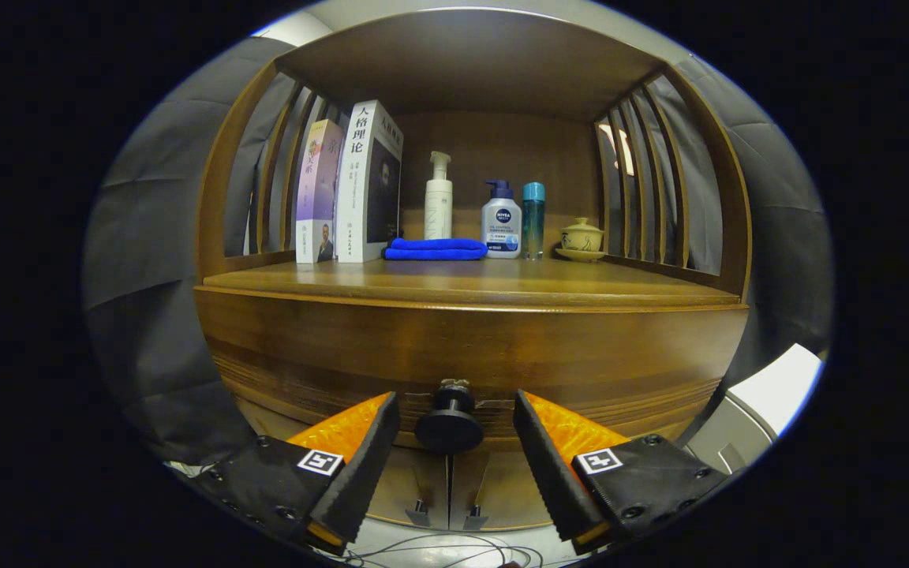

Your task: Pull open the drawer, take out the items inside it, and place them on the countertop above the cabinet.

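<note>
Gripper view: closed drawer, its knob between wide-open, empty fingers; shelf with books, bottles.

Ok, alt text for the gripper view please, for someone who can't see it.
The open gripper brackets the drawer knob, fingers apart from it, drawer closed. On the countertop above: books, blue cloth, bottles.

Gripper view: fisheye camera mounted on the gripper, looking forward along its two fingers, which enter from 7 and 5 o'clock and stand apart. It faces the wooden cabinet head-on, close, at about drawer-front height; the drawer knob sits between the fingertips at 6 o'clock. The countertop lies just above centre, the shelf items beyond toward 12 o'clock.
</note>
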`<action>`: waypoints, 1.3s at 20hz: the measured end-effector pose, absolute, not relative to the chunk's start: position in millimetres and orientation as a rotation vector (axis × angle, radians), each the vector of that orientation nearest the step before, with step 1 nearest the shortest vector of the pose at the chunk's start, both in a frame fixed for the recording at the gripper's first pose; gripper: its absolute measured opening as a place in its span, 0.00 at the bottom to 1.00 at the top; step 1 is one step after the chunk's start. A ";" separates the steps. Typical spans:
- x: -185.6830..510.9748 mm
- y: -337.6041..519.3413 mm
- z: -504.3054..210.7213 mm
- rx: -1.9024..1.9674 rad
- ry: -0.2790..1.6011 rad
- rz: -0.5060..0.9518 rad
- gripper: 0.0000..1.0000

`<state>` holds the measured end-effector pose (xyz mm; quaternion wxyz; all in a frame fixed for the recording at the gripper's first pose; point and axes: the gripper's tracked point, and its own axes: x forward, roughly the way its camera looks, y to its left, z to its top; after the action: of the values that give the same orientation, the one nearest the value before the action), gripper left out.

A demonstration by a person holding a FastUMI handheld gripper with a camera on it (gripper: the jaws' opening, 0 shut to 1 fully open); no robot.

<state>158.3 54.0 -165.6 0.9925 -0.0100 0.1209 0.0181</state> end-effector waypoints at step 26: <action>111.2 55.1 -182.0 -0.025 0.278 0.045 0.26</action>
<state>111.2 55.1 -182.0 0.9900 -0.0124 0.1385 0.0223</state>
